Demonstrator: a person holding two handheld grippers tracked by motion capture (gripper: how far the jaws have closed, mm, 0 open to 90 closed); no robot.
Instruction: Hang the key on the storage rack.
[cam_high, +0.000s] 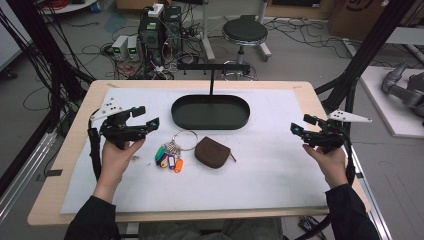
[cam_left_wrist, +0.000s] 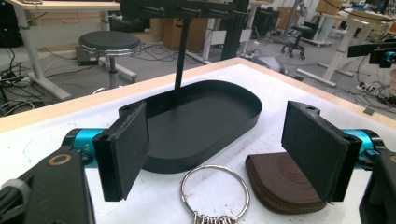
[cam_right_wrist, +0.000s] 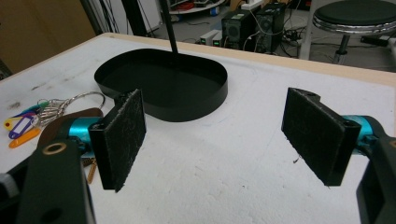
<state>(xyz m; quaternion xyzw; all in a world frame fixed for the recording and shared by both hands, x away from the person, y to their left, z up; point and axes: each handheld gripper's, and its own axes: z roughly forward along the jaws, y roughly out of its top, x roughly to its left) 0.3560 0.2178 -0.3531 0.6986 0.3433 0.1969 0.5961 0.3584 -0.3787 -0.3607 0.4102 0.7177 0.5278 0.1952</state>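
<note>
A black oval tray (cam_high: 210, 112) with an upright T-shaped hanger post (cam_high: 212, 75) stands at the table's middle back. In front of it lie a key ring with coloured tags (cam_high: 172, 150) and a brown zip pouch (cam_high: 212, 152). My left gripper (cam_high: 146, 118) is held at the left of the keys, jaws open and empty; its view looks over the ring (cam_left_wrist: 215, 189), the pouch (cam_left_wrist: 280, 179) and the tray (cam_left_wrist: 201, 123). My right gripper (cam_high: 302, 125) hovers at the table's right side, open and empty, facing the tray (cam_right_wrist: 161, 84) and the keys (cam_right_wrist: 42, 114).
A white mat (cam_high: 270, 170) covers the wooden table (cam_high: 60, 165). Behind the table stand a stool (cam_high: 244, 33), computer boxes (cam_high: 159, 30) and loose cables on the floor. Black frame posts (cam_high: 365, 50) rise at the right.
</note>
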